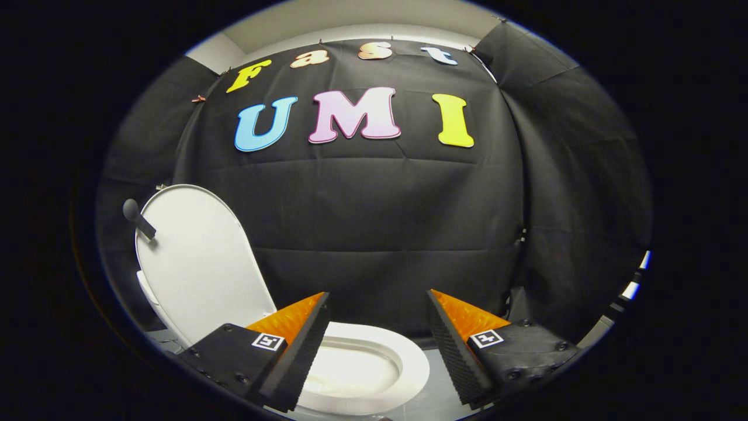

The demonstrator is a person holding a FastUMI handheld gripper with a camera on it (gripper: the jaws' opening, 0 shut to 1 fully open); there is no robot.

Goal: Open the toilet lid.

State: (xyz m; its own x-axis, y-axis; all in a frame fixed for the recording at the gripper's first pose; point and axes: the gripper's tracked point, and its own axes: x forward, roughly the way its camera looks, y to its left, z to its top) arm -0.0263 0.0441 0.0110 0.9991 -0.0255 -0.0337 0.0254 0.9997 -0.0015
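The toilet sits low and near, just ahead of the gripper and partly between its two fingers. Its white seat ring lies flat around the bowl, and the inside of the bowl looks pale and glossy; what it holds is hard to make out, since the left finger covers the left part of the rim and basin.

The toilet lid is already raised. It stands nearly upright on the left, behind and above the left finger, its smooth white inner face turned toward the right. A short dark handle with a rounded knob sticks out from the lid's far left edge. The lid's lower end and its hinge are hidden behind the left finger, so where it meets the seat cannot be seen.

The gripper's fingers stand wide apart with nothing between them but open air and the bowl beyond; neither touches the lid or the seat.

Black cloth hangs as the far wall behind the toilet. A strip of pale floor shows near the right of the bowl.
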